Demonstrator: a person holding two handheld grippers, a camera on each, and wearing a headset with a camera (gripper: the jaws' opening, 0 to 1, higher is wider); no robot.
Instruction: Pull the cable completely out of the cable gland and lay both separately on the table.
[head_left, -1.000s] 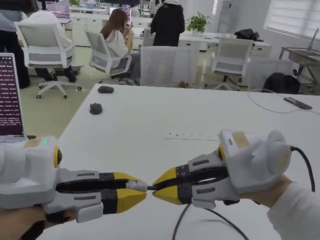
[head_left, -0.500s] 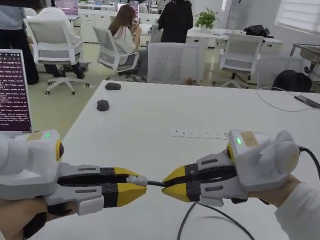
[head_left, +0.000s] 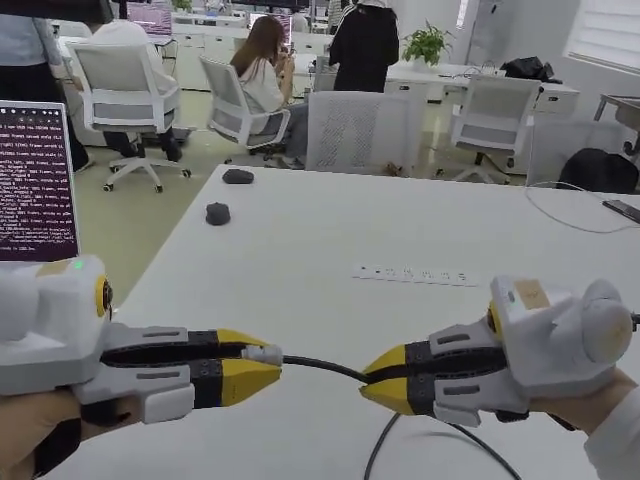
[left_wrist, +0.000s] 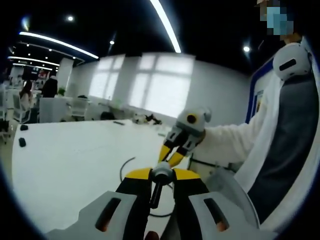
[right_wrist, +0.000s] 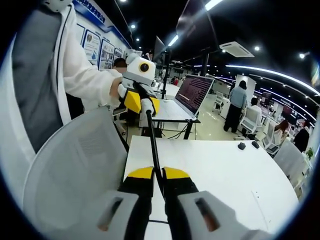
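Cable gland (head_left: 262, 353) pinched at tip of left claw (head_left: 272, 362); cable (head_left: 322, 366) spans gap from gland into right claw (head_left: 368, 378), pinched there; both above surface (head_left: 400, 230); cable apparently not yet out; freeing it and laying both down remain.

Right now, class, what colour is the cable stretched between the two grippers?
Black; the cable shows best in the head view.

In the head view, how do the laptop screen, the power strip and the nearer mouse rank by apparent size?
1. laptop screen, cut off by the left edge and closest to the camera
2. power strip
3. nearer mouse, clearly the smallest
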